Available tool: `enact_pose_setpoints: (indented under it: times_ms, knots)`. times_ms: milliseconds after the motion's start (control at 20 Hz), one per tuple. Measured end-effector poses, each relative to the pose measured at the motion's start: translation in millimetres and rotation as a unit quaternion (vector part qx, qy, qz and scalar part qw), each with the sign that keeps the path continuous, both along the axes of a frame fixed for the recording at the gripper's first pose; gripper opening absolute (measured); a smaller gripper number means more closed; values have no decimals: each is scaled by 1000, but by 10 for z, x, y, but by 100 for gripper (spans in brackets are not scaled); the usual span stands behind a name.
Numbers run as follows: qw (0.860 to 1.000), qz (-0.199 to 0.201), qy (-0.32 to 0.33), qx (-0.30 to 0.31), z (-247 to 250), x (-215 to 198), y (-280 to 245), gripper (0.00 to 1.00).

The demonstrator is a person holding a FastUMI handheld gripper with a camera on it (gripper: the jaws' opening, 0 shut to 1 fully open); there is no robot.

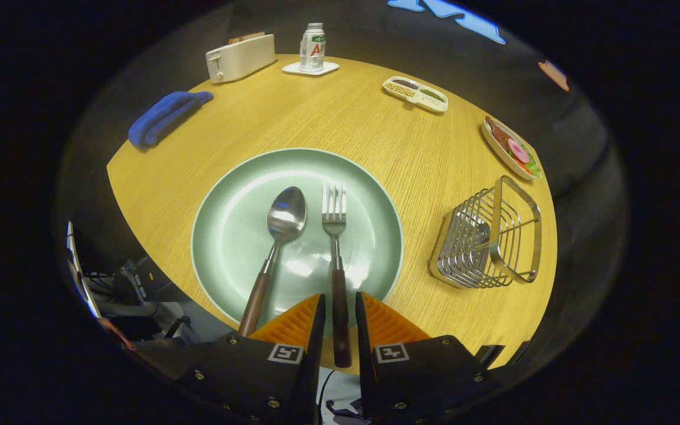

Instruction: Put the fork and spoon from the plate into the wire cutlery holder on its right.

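Observation:
A pale green plate [228,236] lies on the round wooden table just ahead of my fingers. On it a spoon [284,221] and a fork [334,215] lie side by side, heads pointing away, both with dark wooden handles. The fork's handle runs back between my fingers, with a thin gap showing on each side. My gripper [339,307] is open, narrowly, astride that handle. The spoon's handle ends just left of the left finger. The wire cutlery holder [487,239] stands on the table right of the plate, holding nothing.
Beyond the plate are a blue cloth [166,117], a white toaster [239,57], a bottle on a coaster [312,48], a divided snack dish [415,94] and a salad dish [512,149]. The table's near edge [157,260] curves close to the plate.

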State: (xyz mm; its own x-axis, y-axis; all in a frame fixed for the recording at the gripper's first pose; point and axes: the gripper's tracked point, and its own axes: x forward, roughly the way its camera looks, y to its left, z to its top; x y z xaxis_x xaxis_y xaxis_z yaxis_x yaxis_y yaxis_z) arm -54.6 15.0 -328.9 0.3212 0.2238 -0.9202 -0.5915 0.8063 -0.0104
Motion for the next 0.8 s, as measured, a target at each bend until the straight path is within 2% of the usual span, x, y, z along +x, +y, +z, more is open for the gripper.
enact_pose_setpoints:
  times_ms: [200,300,350,400,800]
  knots:
    - [1000,18,15,-12,-27,-1,46,30]
    - [999,15,27,-20,186,53,35,6]
    - [999,15,33,-21,-57,28,42,6]
    - [999,19,40,-23,-75,37,40,6]
    - [992,40,116,-6,223,31,-113,6]
